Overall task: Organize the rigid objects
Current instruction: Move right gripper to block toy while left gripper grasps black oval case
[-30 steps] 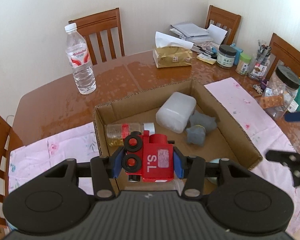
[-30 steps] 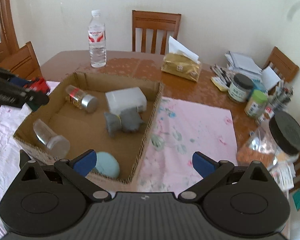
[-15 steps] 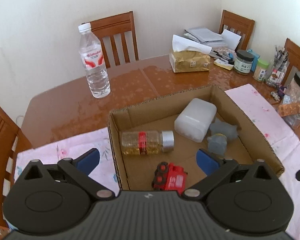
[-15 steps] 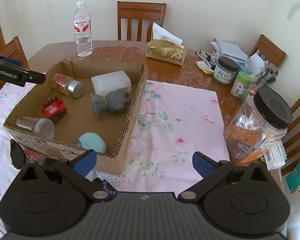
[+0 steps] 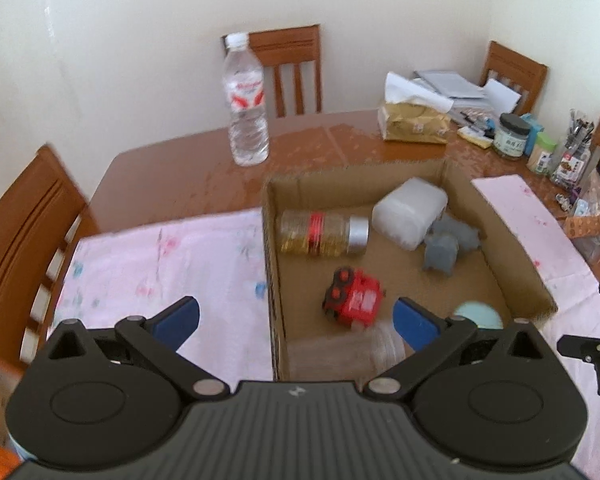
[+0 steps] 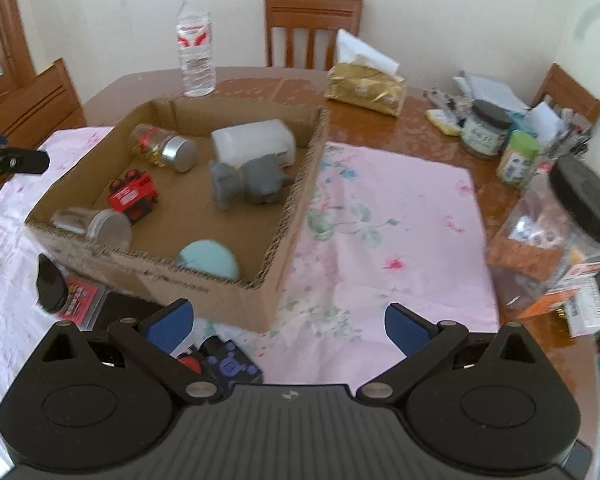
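Observation:
An open cardboard box [image 5: 271, 280] [image 6: 292, 216] stands on a pink cloth. A red toy train [image 5: 354, 298] [image 6: 134, 196] lies on its side inside it. Around the train lie a gold jar with a silver lid [image 5: 324, 234] [image 6: 164, 146], a white container [image 5: 410, 212] [image 6: 254, 142], a grey toy animal [image 5: 446, 248] [image 6: 246, 178], a pale blue round thing [image 5: 478, 314] [image 6: 208, 258] and a clear jar [image 5: 340, 354] [image 6: 92, 224]. My left gripper [image 5: 296, 316] hangs open and empty over the box's near left wall. My right gripper [image 6: 286, 322] is open and empty over the cloth, in front of the box's near right corner.
A black toy with blue prints [image 6: 228, 368], a black oval piece [image 6: 50, 288] and a red packet [image 6: 80, 300] lie on the cloth in front of the box. Behind the box stand a water bottle [image 5: 246, 100] and a tissue pack [image 6: 366, 86]. Jars [image 6: 580, 224] crowd the right side. Wooden chairs ring the table.
My left gripper opened and let go of the red train, which now lies in the box, then drew back to the left. My right gripper sank a little towards the cloth.

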### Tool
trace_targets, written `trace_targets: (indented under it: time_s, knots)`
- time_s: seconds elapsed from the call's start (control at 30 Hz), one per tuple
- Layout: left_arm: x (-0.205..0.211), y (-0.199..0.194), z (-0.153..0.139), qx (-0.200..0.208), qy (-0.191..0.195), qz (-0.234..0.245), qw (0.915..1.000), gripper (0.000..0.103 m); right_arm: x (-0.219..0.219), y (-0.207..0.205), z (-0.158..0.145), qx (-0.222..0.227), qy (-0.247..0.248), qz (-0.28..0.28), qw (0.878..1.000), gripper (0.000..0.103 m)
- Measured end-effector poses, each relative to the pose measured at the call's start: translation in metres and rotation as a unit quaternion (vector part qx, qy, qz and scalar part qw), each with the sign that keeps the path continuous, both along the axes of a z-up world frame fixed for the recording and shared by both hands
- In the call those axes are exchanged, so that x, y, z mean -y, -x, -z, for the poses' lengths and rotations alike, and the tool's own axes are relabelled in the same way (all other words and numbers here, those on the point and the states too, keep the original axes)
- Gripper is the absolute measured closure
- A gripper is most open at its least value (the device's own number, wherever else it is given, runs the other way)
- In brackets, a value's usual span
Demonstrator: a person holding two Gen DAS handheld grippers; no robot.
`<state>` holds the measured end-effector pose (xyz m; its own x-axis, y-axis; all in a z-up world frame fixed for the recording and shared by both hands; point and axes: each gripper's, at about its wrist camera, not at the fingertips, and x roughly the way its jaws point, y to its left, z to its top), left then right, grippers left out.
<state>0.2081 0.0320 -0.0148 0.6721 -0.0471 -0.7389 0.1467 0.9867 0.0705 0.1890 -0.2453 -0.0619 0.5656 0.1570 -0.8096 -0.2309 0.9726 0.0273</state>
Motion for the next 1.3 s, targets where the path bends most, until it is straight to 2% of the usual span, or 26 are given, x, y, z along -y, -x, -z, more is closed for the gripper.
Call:
trace_targets:
  time_s: [0.2, 0.37, 0.6, 0.73, 0.9, 1.07, 1.3]
  knots:
    - [0.002, 0.035, 0.022, -0.030, 0.003, -0.048, 0.9984, 0.001, -0.006, 0.006, 0.016, -0.015, -0.018, -0.060, 0.998, 0.000]
    - [0.003, 0.060, 0.038, -0.057, 0.014, -0.092, 0.9941, 0.001, -0.014, 0.005, 0.040, -0.038, -0.036, -0.120, 0.991, 0.000]
    - [0.010, 0.093, 0.045, -0.075, 0.002, -0.130, 0.9887, 0.001, -0.032, -0.001, 0.070, -0.054, -0.023, -0.182, 0.982, 0.000]
    - [0.007, 0.103, 0.048, -0.082, 0.003, -0.135, 0.9875, 0.001, -0.045, 0.002, 0.077, -0.047, -0.002, -0.197, 0.979, 0.000]
    - [-0.003, 0.100, 0.055, -0.091, 0.014, -0.109, 0.9897, 0.001, -0.055, 0.014, 0.074, -0.064, -0.005, -0.192, 0.979, 0.000]
    - [-0.009, 0.087, 0.067, -0.101, 0.015, -0.047, 0.9937, 0.001, -0.069, 0.031, 0.071, -0.080, -0.015, -0.159, 0.984, 0.000]
    - [-0.018, 0.068, 0.091, -0.112, 0.026, 0.040, 0.9926, 0.001, -0.091, 0.041, 0.076, -0.069, 0.031, -0.117, 0.990, 0.000]
